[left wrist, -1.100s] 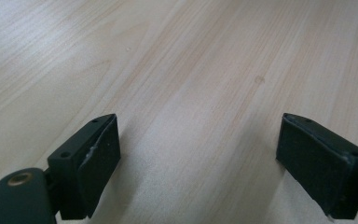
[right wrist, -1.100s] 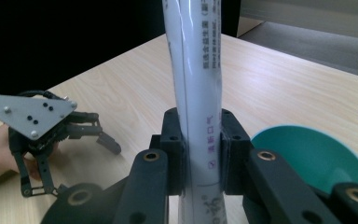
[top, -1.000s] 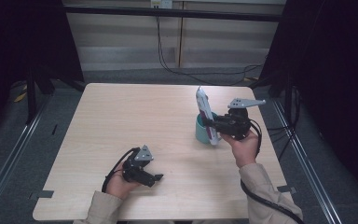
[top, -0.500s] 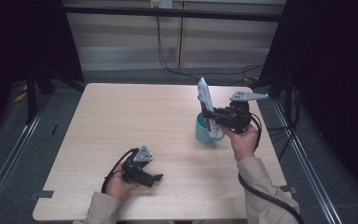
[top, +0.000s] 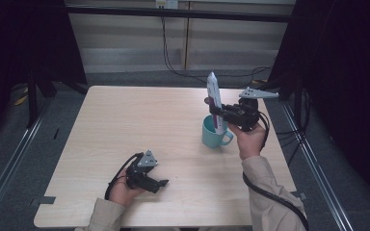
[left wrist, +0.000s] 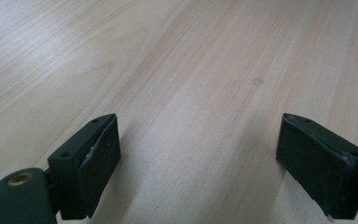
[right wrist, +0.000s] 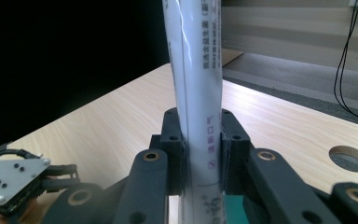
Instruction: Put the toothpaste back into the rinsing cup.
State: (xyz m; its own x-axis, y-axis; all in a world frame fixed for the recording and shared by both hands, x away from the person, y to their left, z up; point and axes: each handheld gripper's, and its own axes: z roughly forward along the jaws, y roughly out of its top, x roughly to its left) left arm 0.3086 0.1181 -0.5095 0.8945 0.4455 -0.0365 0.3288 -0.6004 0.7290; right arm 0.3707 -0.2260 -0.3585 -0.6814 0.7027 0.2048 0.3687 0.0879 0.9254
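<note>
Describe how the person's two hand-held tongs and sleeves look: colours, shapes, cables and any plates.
Both tongs are black, each ending in two blocky jaws with flat rectangular pads and small screw holes. The left tongs and the right tongs each carry a grey three-cornered plate on top. A black cable trails from the right one along the arm. Brass-coloured pivot rings mark the jaw arms. The sleeves are beige.

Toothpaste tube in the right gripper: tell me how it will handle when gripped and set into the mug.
The toothpaste tube probably yields a little: its wall looks creased above the right gripper. It seems light, staying upright in one narrow pinch. Tall against the teal mug, it would likely lean on the rim and might tip the mug if pushed.
</note>
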